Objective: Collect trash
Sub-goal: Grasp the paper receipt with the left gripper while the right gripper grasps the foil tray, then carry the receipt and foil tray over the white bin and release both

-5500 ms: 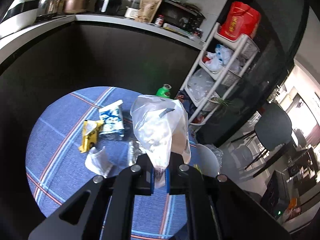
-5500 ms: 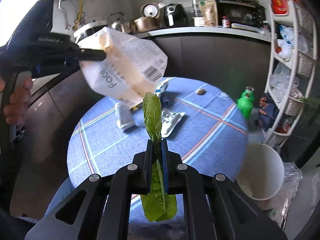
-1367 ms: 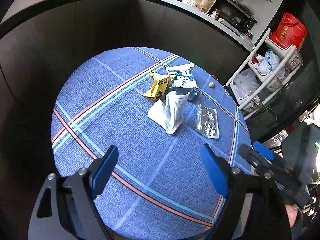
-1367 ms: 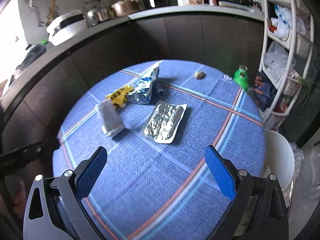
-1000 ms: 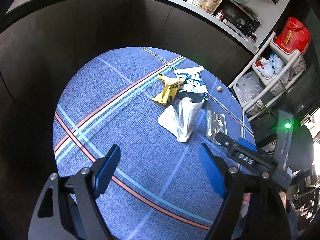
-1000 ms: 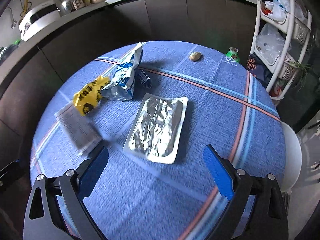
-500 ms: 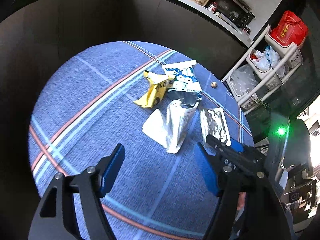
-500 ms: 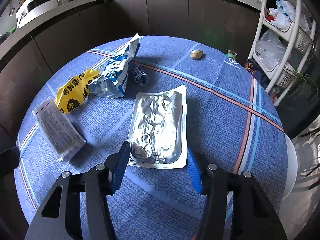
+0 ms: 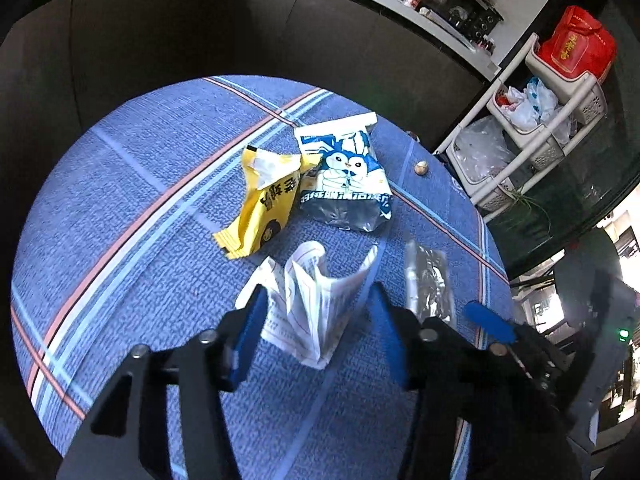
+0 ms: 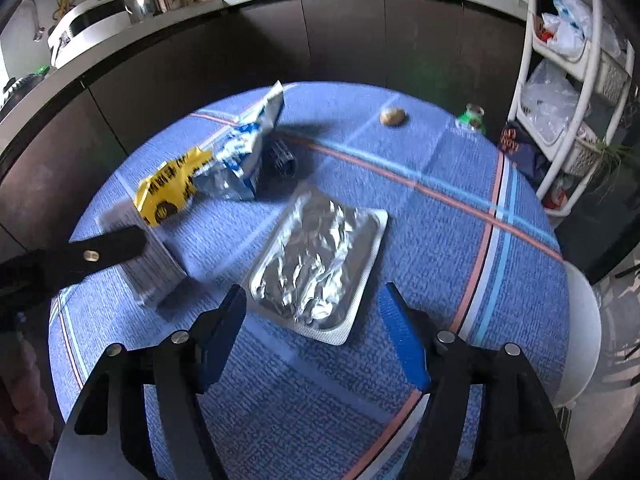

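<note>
On the round blue table [image 9: 120,184] lie a folded white paper leaflet [image 9: 312,300], a yellow wrapper [image 9: 268,204], a blue-and-white snack bag [image 9: 344,176] and a silver foil tray [image 10: 320,260]. My left gripper [image 9: 316,332] is open, its jaws on either side of the leaflet's near end. My right gripper [image 10: 314,336] is open, its jaws on either side of the foil tray's near edge. The left gripper's finger [image 10: 96,252] shows in the right wrist view over the leaflet [image 10: 156,264]. The foil tray [image 9: 428,284] shows blurred in the left view.
A small nut [image 10: 392,116] and a dark cylinder [image 10: 282,158] lie on the table. A white bin [image 10: 580,332] stands beside the table's right edge. A white shelf rack [image 10: 568,60] and a green bottle [image 10: 472,116] stand beyond. A dark counter with appliances curves behind.
Both grippers have moved down and forward to the table; the left has closed in on the leaflet, the right on the foil tray. Their jaws have narrowed but stay open.
</note>
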